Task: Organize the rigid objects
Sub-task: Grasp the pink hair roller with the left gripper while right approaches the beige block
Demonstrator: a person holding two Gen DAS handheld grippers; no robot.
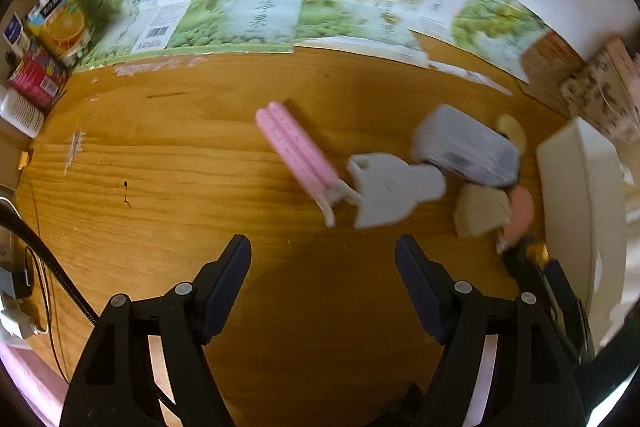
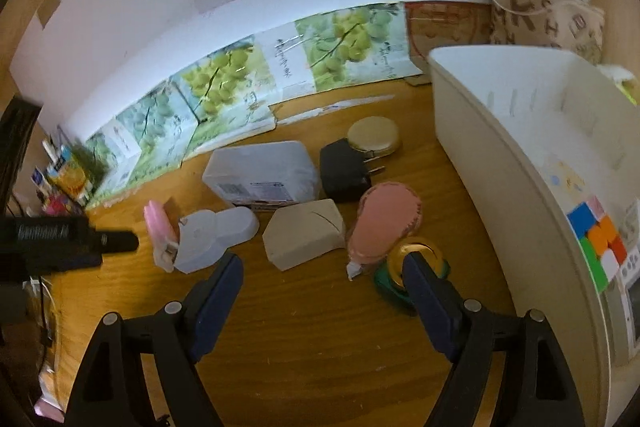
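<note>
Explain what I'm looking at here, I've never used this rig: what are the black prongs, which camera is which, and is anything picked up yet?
The black prongs are two-finger grippers that a person holds, one per hand, each with its own camera looking along the fingers. One picture is from the left gripper, the other from the right gripper. Both stand open and hold nothing. On the wooden table lie a pink clip, a clear plastic box, a black plug adapter, a beige block and a white bin on the right.
</note>
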